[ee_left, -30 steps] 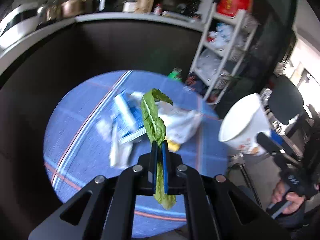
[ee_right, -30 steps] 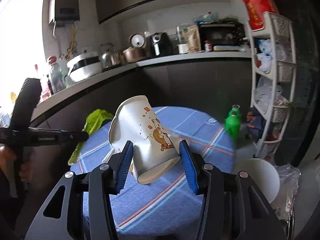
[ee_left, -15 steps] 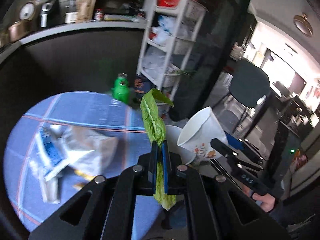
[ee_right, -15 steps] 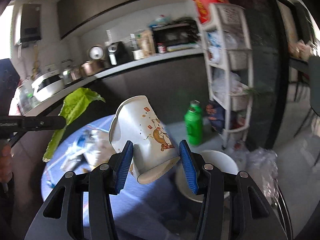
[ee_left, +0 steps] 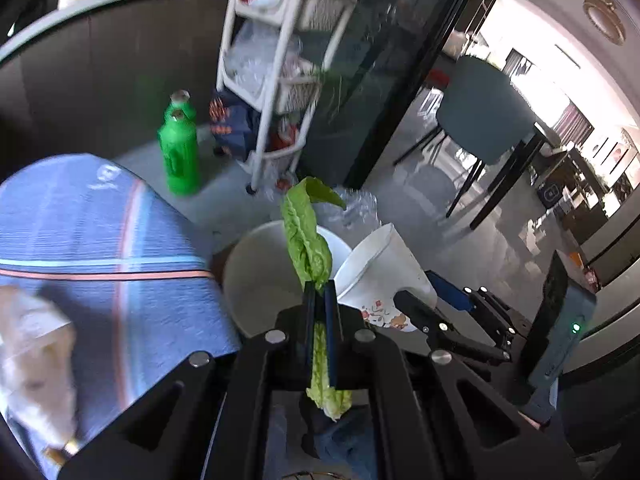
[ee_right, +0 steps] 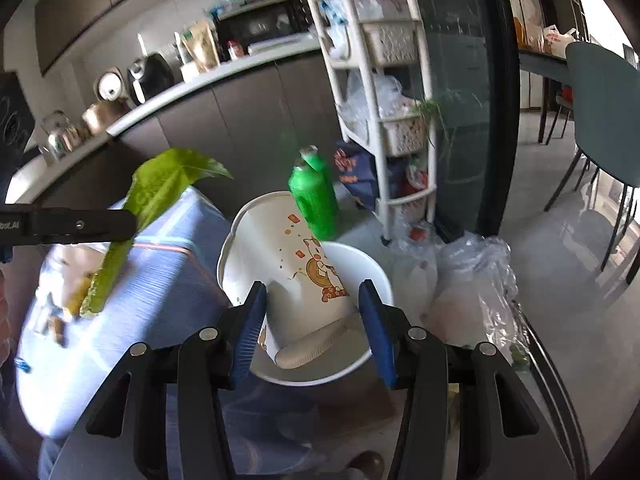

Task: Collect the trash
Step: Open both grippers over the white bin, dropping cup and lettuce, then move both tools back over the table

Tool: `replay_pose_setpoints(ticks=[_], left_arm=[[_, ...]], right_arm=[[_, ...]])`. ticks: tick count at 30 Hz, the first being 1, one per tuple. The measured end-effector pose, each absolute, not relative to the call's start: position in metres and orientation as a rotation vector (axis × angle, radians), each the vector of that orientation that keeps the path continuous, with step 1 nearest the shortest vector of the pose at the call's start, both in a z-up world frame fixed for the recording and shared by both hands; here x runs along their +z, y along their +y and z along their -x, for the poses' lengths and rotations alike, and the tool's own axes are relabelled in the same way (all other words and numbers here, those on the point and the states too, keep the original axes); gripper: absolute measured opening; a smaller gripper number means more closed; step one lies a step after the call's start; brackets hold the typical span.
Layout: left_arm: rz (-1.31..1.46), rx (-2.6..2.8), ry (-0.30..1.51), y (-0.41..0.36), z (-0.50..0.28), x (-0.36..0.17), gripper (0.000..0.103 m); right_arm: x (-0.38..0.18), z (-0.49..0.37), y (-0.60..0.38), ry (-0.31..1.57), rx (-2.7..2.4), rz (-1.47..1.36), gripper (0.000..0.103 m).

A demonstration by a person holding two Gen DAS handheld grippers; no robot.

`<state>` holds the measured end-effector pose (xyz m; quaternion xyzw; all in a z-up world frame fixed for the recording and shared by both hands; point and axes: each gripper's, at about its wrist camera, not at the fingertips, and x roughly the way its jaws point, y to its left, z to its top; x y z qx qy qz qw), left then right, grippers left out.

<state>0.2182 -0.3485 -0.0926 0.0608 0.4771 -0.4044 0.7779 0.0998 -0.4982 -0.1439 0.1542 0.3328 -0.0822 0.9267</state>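
My left gripper (ee_left: 319, 286) is shut on a green lettuce leaf (ee_left: 306, 240), whose tip stands up over the white trash bin (ee_left: 256, 280) on the floor. In the right wrist view that leaf (ee_right: 160, 192) hangs from the left gripper (ee_right: 132, 222) over the table edge. My right gripper (ee_right: 312, 292) is shut on a crumpled white paper cup (ee_right: 280, 264) with a cartoon print, held above the bin (ee_right: 372, 272). The same cup (ee_left: 380, 276) shows in the left wrist view, just right of the leaf.
A round table with a blue striped cloth (ee_left: 100, 248) holds wrappers and a plastic bag (ee_left: 36, 340). A green bottle (ee_left: 178, 148) stands on the floor by a white shelf rack (ee_left: 276, 80). Clear plastic bags (ee_right: 472, 272) lie right of the bin. A grey chair (ee_left: 484, 116) is farther off.
Both grippers swung right and down from over the table to above the white bin, still holding the leaf and the cup. The table trash slid to the left of both views.
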Motion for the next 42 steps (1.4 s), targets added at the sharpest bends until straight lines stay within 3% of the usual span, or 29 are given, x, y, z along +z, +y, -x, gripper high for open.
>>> replay_pose_setpoints(ticks=[9,17,18,20,22,28,42], left_arm=[[-0.246,-0.834,1.129,-0.388,-0.248,-0.163,0.007],[-0.301,-0.818,1.14,-0.405,-0.258,-0.185,0.011],[-0.306,-0.82,1.131,-0.404,-0.256,-0.183,0.015],[-0.302,-0.831,1.108,-0.405,-0.255,-0.179,0.027],[-0.296,-0.811,1.061,-0.403,-0.252,-0.169,0.066],[-0.219,-0.73,0.943,-0.381,-0.241,-0.134,0.099],[-0.062,-0.636,0.821,-0.282,-0.161,-0.044,0.099]], right_arm=[[-0.19,-0.127,-0.517,0.752,-0.165,-0.347,0.046],[-0.211,-0.139,-0.521,0.775,-0.151,-0.342,0.047],[-0.21,-0.137,-0.521,0.774,-0.144,-0.34,0.05],[-0.206,-0.134,-0.52,0.752,-0.136,-0.328,0.068],[-0.199,-0.128,-0.518,0.727,-0.125,-0.312,0.071],[-0.179,-0.111,-0.514,0.688,-0.114,-0.294,0.095],[-0.085,-0.065,-0.442,0.598,-0.009,-0.249,0.094]])
